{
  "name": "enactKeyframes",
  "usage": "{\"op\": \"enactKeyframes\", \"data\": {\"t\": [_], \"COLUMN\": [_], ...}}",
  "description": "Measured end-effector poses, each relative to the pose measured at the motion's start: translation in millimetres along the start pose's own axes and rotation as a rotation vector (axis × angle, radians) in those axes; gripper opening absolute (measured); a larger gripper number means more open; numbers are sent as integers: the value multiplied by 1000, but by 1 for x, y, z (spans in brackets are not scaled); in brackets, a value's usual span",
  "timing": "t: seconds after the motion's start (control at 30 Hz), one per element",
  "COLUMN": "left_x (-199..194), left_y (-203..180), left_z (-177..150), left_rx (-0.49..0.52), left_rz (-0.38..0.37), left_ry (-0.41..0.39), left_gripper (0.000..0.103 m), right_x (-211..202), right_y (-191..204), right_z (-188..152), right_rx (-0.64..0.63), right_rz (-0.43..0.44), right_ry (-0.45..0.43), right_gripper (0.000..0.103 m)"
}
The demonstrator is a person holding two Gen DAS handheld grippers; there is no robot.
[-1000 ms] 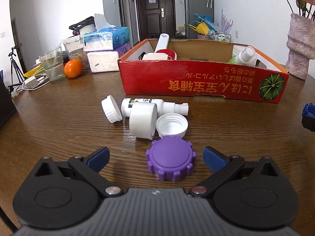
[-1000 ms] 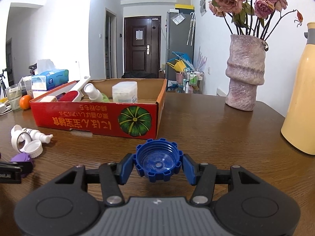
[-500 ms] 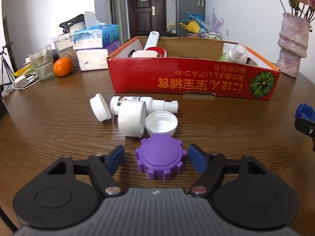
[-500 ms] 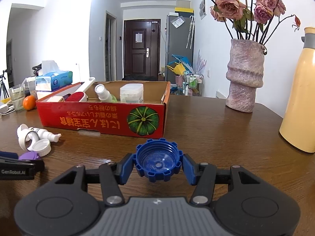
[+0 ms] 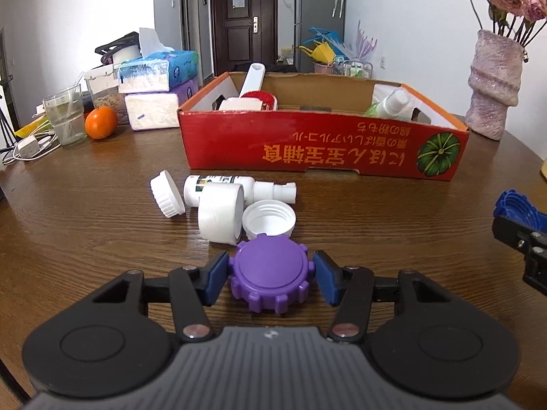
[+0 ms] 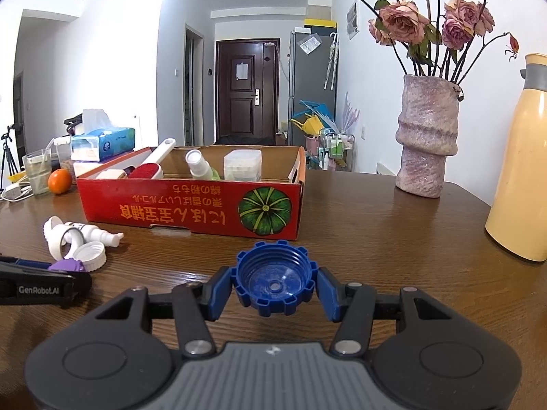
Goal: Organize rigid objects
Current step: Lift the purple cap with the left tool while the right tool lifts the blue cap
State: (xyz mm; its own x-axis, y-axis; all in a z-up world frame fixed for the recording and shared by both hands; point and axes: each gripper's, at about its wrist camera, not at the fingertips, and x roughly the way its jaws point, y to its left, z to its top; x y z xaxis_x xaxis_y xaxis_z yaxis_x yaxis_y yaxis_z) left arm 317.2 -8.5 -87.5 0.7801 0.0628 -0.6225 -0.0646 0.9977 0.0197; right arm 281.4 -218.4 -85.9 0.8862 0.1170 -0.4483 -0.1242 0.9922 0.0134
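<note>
The purple cap [image 5: 271, 272] lies top-up on the wooden table [image 5: 102, 225], between the blue pads of our left gripper [image 5: 271, 277] — the jaws stand close on either side of its ridged rim, the left pad touching or nearly so, and we cannot tell whether they truly pinch it. Just beyond it sit a white open cap [image 5: 269, 219], a white roll-shaped lid on its side [image 5: 218, 212], a white bottle lying down [image 5: 239, 187] and a small white ribbed cap [image 5: 167, 198] leaning against that bottle's base.

Our right gripper [image 6: 273, 287] pinches the blue cap [image 6: 273, 282], hollow side up, the pads pressed against its notched rim. Whether it rests on the table or hangs just above it we cannot tell.

Behind both stands the red cardboard box [image 6: 191, 205] — inside it a brush with a white handle [image 6: 154, 164], a spray bottle [image 6: 200, 167] and a clear plastic container [image 6: 242, 165]. To the right stands a pink vase [image 6: 427, 143] with dried roses.
</note>
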Motion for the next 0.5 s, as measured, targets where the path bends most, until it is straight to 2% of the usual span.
{"op": "enactKeyframes", "data": {"t": [0.5], "left_x": [-26], "left_y": [1], "left_z": [4], "left_rx": [-7], "left_rz": [-51], "left_ry": [-91], "left_gripper": [55], "right_x": [-17], "right_y": [12], "right_z": [-2], "right_rx": [10], "right_rz": [9], "right_ry": [-45], "right_gripper": [53]}}
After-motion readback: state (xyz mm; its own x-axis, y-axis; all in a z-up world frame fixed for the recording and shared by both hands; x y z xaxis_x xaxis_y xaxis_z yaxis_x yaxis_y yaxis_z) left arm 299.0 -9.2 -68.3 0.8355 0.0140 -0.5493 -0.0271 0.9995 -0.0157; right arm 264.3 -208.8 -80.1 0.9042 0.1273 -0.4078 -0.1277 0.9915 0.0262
